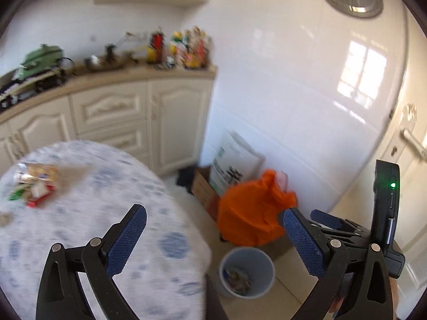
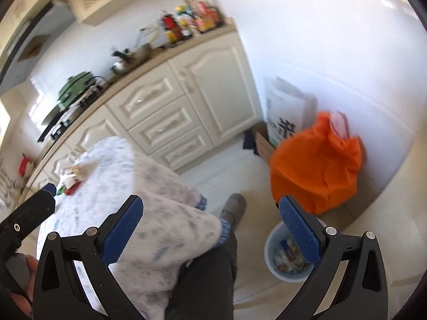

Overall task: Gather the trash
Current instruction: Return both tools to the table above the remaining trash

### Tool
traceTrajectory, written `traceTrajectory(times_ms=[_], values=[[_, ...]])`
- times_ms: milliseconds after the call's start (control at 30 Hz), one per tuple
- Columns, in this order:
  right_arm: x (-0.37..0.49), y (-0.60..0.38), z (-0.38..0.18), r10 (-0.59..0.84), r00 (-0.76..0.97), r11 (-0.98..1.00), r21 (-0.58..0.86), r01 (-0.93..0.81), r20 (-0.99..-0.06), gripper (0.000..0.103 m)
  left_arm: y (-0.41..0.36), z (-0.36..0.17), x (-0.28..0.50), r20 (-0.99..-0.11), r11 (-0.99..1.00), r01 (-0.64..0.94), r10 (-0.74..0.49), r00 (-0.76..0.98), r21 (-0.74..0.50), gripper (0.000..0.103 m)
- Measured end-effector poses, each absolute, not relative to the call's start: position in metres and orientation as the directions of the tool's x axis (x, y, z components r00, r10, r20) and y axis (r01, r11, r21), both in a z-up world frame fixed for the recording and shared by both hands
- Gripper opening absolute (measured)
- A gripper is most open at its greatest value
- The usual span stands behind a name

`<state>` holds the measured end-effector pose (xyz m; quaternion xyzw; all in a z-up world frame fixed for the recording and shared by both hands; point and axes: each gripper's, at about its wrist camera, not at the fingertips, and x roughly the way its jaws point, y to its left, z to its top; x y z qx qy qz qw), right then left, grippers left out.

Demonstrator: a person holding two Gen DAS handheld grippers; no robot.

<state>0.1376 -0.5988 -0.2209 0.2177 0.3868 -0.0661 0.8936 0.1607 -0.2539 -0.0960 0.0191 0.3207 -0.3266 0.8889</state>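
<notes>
Both of our grippers stand wide apart at the jaws with nothing between the blue pads. From the left wrist view, our left gripper point(image 1: 212, 220) hangs above the edge of the round table point(image 1: 80, 240), which wears a white cloth with blue patterns; its left finger point(image 1: 128, 240) shows over the cloth and its right finger point(image 1: 303, 242) over the floor, neither touching anything. Our right gripper point(image 2: 210, 209) is just as open and just as bare, its left pad over the draped cloth and its right pad point(image 2: 300, 230) in front of the small grey-blue waste bin point(image 2: 269, 256). That bin stands on the tiled floor just beside the table and holds a heap of crumpled wrappers point(image 2: 289, 257); in the left view the same bin point(image 1: 246, 272) sits between our two fingers, lower down. More trash, a blurred pile of wrappers point(image 1: 33, 186), lies on the far left part of the cloth, well apart from the bin. An orange bag point(image 1: 250, 210) sits on the floor behind the bin, near a cardboard box point(image 1: 202, 189) against the white wall. A dark trouser leg point(image 2: 208, 274) and a grey slipper point(image 2: 234, 205) show beneath the table edge.
</notes>
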Motion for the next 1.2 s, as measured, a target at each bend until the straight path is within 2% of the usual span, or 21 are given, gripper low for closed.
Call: traceTrajectory(times_ms=[300,600,700,900,1200], values=[[0.154,-0.505,-0.158,0.111,0.772,0.951,0.291,0.1,-0.626,0.103,-0.13,-0.068,0.117,-0.469,0.869,0.475,-0.481,0.741,-0.141,0.102],[0.164,-0.397,-0.119,0.236,0.81,0.965,0.225,-0.132,-0.538,0.103,-0.029,-0.069,0.091,-0.415,0.967,0.248,-0.251,0.874,-0.062,0.102],[0.174,-0.364,-0.124,0.272,0.769,0.962,0.195,-0.193,-0.578,0.103,-0.005,-0.07,0.083,-0.41,0.983,0.181,-0.181,0.894,-0.04,0.102],[0.184,-0.319,-0.135,0.321,0.731,0.947,0.19,-0.26,-0.602,0.103,0.023,-0.076,0.079,-0.415,0.996,0.08,-0.086,0.906,-0.032,0.102],[0.202,-0.282,-0.147,0.291,0.73,0.953,0.117,-0.28,-0.619,0.103,0.032,-0.082,0.112,-0.46,0.999,0.027,-0.043,0.887,-0.041,0.102]])
